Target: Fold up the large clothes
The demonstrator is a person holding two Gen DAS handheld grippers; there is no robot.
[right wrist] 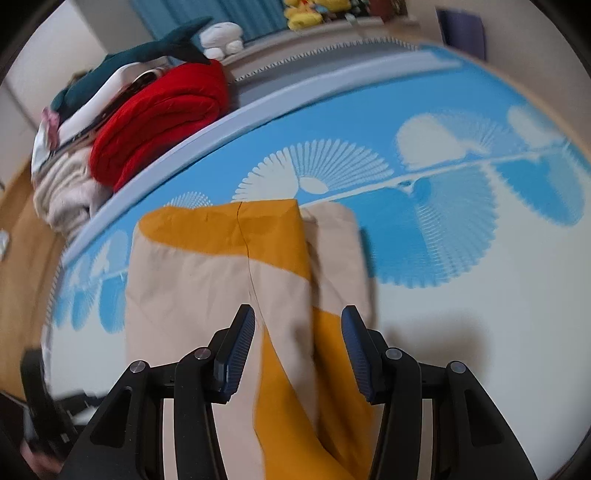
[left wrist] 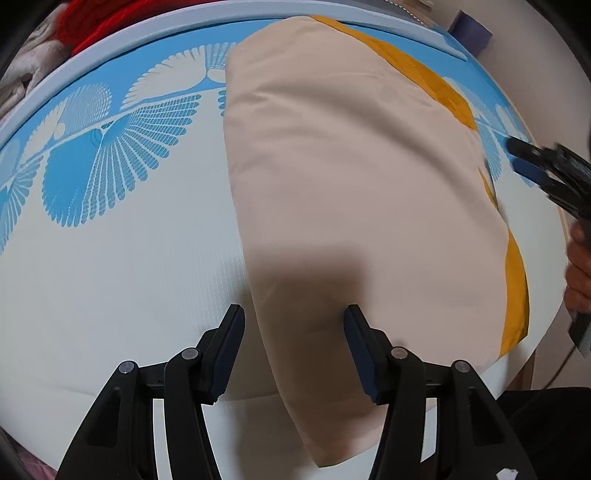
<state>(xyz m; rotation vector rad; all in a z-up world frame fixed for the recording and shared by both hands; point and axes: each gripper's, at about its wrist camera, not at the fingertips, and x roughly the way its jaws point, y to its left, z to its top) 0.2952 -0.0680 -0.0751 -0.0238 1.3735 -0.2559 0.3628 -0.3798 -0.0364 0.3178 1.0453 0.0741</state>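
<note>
Left wrist view: a beige garment with a mustard-yellow panel along its far and right edges lies folded into a long slab on a mattress printed with blue and white fan shapes. The garment runs from the far blue band of the mattress to the near edge, where its narrow end hangs slightly over. The left gripper stands wide apart above this near end; one finger is over bare mattress, the other over the beige cloth, and nothing is held between them. At the right edge of this view the right gripper shows as a blurred black shape beside the garment's right border, with the person's right hand behind it.

Right wrist view: the same garment lies ahead with beige and yellow panels overlapping, a seam running down the middle. The right gripper is also wide apart, its fingers straddling a fold of beige and yellow cloth without closing on it. The picture is motion-blurred. The left gripper appears as a dark smear at the lower left.

Beyond the mattress's pale border, a red folded textile, cream cloth and a dark teal plush are piled. Farther back are a white plush and yellow plush toys.
</note>
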